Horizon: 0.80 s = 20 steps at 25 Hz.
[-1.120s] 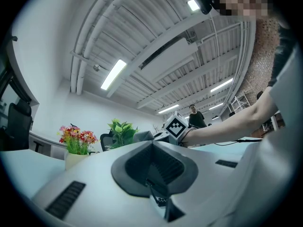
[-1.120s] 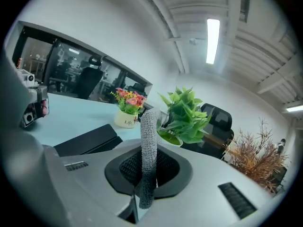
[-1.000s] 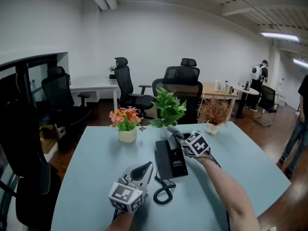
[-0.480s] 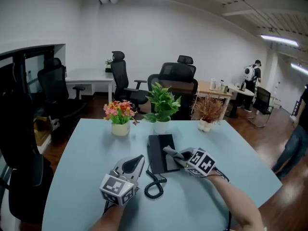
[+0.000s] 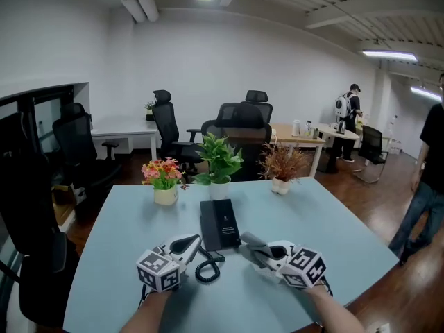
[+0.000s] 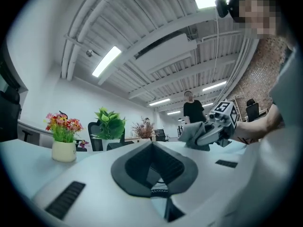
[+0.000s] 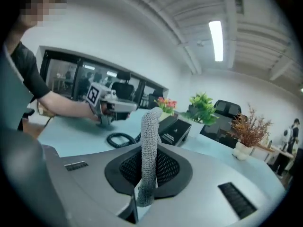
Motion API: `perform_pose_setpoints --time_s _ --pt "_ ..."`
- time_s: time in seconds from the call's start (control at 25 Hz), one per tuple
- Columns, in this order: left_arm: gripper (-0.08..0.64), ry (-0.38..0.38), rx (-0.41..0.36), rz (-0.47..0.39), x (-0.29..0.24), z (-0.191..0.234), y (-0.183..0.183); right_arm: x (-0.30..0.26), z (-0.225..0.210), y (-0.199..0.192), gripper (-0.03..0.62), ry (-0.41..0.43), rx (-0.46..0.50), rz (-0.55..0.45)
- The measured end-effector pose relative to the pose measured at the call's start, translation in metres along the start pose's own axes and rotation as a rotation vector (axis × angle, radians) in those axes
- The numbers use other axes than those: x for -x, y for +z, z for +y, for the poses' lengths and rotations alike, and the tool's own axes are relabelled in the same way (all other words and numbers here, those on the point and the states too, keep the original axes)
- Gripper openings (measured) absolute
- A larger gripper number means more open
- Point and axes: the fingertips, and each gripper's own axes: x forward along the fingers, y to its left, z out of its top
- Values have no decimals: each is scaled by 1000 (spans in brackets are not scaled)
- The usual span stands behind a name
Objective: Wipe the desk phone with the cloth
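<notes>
Right gripper (image 5: 257, 251) is clamped on the grey cloth (image 7: 147, 145), hovering just near-right of the desk phone (image 5: 219, 222) at mid-table. Left gripper (image 5: 190, 243) is closed on nothing, beside the coiled cord (image 5: 206, 268). The danger: unbraced, the phone could slide under a wipe, or the cloth could snag that cord.

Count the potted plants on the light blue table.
3: pink-and-orange flowers in a cream pot, back left; green leafy plant, centre; dried brown plant in a white pot, back right. None seems hidden.
</notes>
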Motion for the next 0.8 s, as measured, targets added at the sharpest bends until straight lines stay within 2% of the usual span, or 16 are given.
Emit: perform_pose_setpoints --time_s 0.12,0.2,0.32,0.48,0.8 --pt "17 -12 -7 34 19 -46 23 73 30 34 -3 -9 -115 -202" --pt "17 -49 19 13 41 -85 43 118 53 48 -3 2 -183 -311" --pt "17 -105 80 -28 88 -150 61 180 99 56 -3 17 -244 -418" --pt "17 -129 117 -58 147 -226 79 253 169 64 -3 28 -234 -504" --pt "17 -166 115 -88 272 -378 120 375 306 84 -3 28 -190 -590"
